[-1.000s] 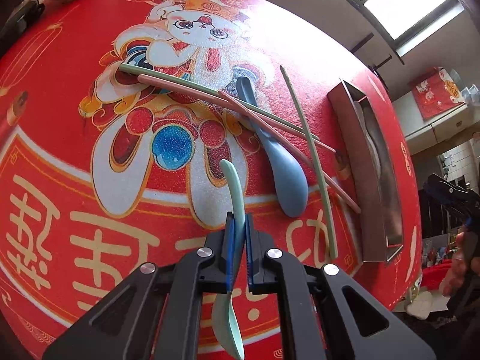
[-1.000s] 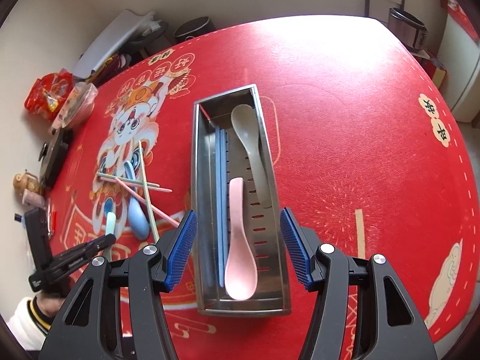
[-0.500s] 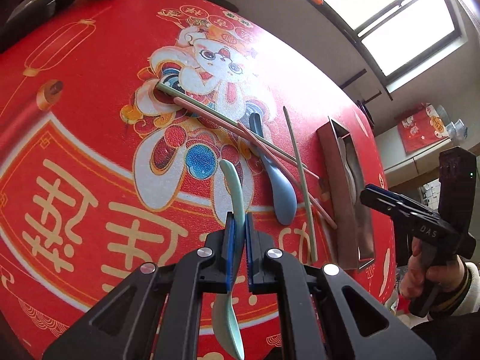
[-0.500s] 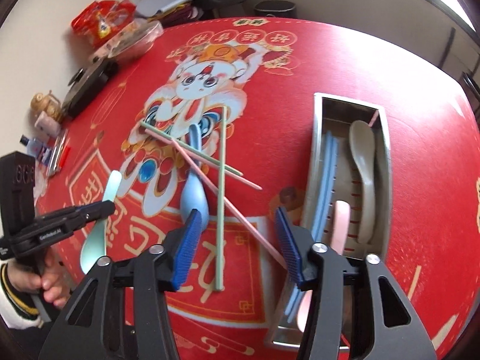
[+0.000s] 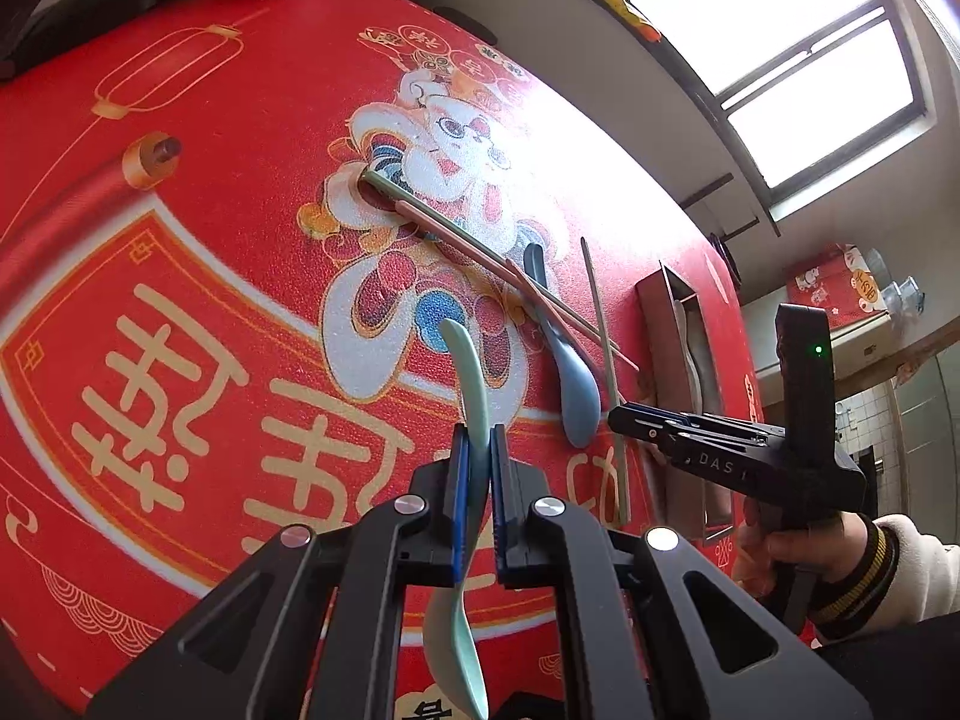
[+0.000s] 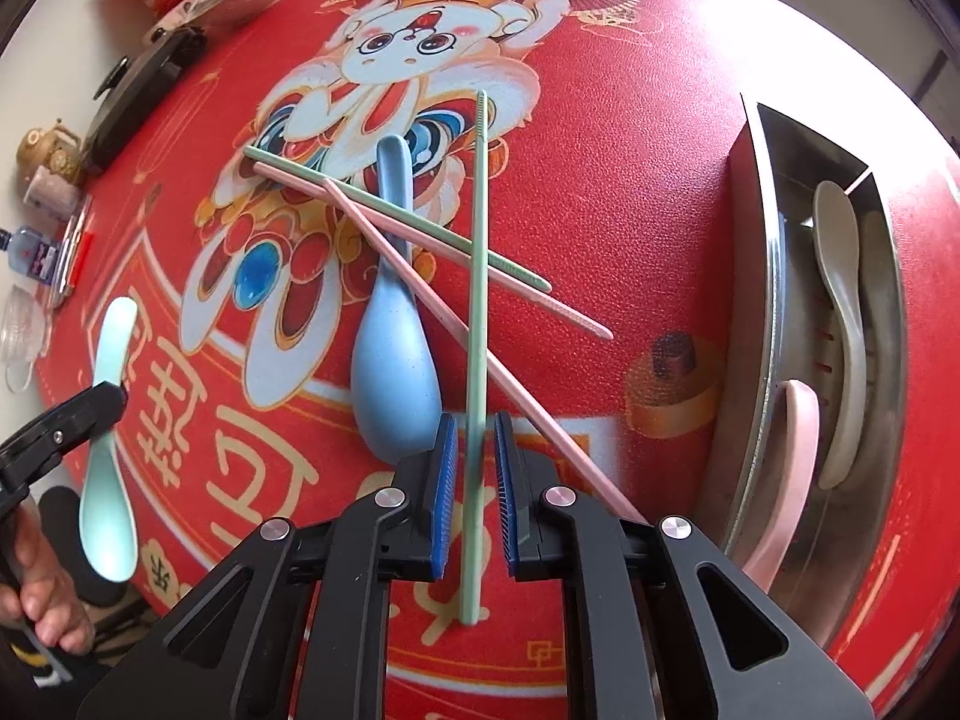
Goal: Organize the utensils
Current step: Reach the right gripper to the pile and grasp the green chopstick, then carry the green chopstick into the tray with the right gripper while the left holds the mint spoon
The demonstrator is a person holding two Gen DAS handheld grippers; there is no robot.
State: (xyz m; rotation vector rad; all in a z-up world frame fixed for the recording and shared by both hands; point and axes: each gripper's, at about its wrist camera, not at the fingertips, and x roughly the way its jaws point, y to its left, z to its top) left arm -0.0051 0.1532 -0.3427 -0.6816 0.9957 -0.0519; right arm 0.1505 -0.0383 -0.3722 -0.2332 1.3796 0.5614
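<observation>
**Mint spoon held aloft, green chopstick between closing jaws**

While the left hand-held gripper (image 5: 474, 450) pinches the mint-green spoon (image 5: 465, 396) by the middle of its handle, bowl end hanging toward the camera, the spoon is lifted clear of the red printed surface (image 5: 210, 240). The right hand-held gripper (image 6: 474, 450) points steeply down over the pile of utensils, and its jaws have just been closing with the light green chopstick (image 6: 477, 276) between them; a narrow gap shows on each side, so the pads do not yet press on it. That chopstick lies across a second green chopstick (image 6: 396, 222) and two pink chopsticks (image 6: 432, 288), which rest over the blue spoon (image 6: 393, 354). Off to the right stands the steel tray (image 6: 762, 312), holding a grey spoon (image 6: 840, 300) and a pink spoon (image 6: 786, 462).
</observation>
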